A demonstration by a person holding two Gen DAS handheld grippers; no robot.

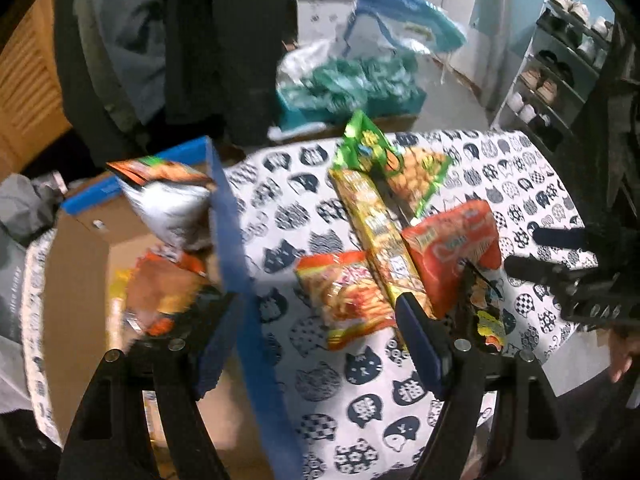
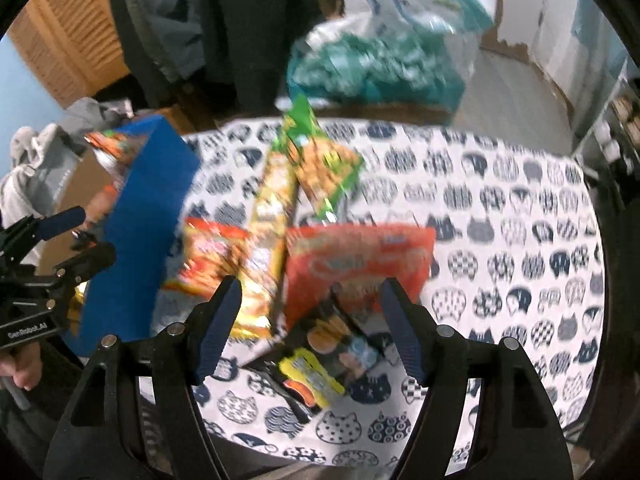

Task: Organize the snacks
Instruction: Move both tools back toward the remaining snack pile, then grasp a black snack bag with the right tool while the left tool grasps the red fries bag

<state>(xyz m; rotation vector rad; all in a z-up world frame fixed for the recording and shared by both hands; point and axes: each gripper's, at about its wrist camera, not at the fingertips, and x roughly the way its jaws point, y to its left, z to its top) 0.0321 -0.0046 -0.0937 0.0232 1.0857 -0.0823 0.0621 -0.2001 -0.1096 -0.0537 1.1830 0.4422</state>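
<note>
right fingers (image 2: 310, 328) open, empty, above the dark packet (image 2: 328, 356) | packet flat on table (image 2: 500, 240), just this side of red bag (image 2: 360, 264), long axis slanting across the gap | left fingers (image 1: 316, 344) open, empty, by box (image 1: 232, 240), farther off | right hand nearer

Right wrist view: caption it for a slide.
Open right tongs above a dark snack packet on the cat-print tablecloth, other snack bags behind.
</note>
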